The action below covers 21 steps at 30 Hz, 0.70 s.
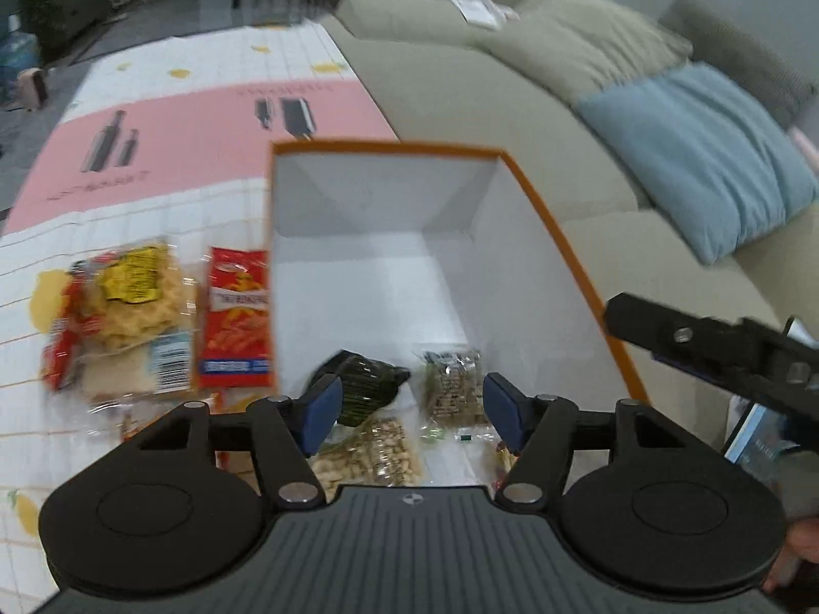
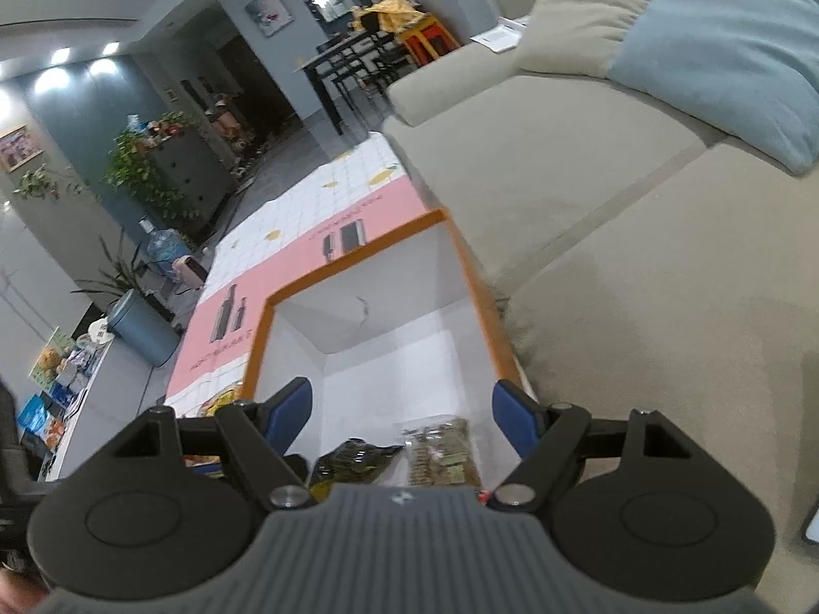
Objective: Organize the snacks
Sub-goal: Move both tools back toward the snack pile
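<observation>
Broadly, a beige sofa (image 1: 460, 102) with a blue cushion (image 1: 701, 153) ran along the right of a table under a pink-and-white grid cloth (image 1: 169, 117). On the cloth, close against the sofa, stood an orange-rimmed box (image 1: 553, 235) with white inner walls, open at the top. Inside it, at the near end, lay a dark green packet (image 1: 366, 384), a clear packet of brown snack bars (image 1: 453, 389) just beside it, and a clear bag of pale nuts (image 1: 373, 453) nearer the camera. Outside the box, by its left wall, a red packet (image 1: 235, 317) lay on the cloth, with a clear bag of yellow crisps (image 1: 128, 297) to its left.

The left gripper (image 1: 412, 407) hung over the box's near end, its blue pads spread wide and nothing between them pressed. The right gripper (image 2: 404, 417) also pointed down into the box, jaws standing wide apart and empty. Its black body showed at the right edge of the left wrist view.
</observation>
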### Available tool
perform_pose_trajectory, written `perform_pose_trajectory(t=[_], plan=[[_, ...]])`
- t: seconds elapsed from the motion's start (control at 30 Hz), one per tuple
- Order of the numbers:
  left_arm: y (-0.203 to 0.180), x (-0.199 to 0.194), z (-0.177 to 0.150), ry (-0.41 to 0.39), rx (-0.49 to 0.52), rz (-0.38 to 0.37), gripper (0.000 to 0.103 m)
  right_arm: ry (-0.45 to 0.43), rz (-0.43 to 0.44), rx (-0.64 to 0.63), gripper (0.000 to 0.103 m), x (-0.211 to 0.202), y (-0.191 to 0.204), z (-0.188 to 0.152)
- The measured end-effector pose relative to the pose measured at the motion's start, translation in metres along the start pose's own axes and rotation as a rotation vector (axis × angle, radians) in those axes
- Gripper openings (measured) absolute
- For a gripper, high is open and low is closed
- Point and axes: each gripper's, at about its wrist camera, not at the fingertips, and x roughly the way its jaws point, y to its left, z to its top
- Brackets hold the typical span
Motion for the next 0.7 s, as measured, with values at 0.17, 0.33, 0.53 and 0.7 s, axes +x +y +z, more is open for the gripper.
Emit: perform_pose_trajectory(t=[0.17, 0.33, 0.53, 0.7], plan=[[0.021, -0.042, 0.0, -0.058, -0.034, 0.048, 0.075, -0.008, 0.051, -0.079, 0.083, -0.001, 0.028, -0.006], [0.045, -0.073, -0.001, -0.125, -0.065, 0.123, 0.075, 0.021, 0.173, -0.129, 0.088, -0.002, 0.061, -0.023], [0.074, -0.076, -0.003, -0.15, -0.123, 0.16, 0.075, 0.093, 0.268, -0.262, 0.089, 0.007, 0.104, -0.048], [0.105, -0.068, -0.008, -0.151, -0.151, 0.201, 0.075, 0.107, 0.28, -0.324, 0.089, 0.019, 0.119, -0.057]])
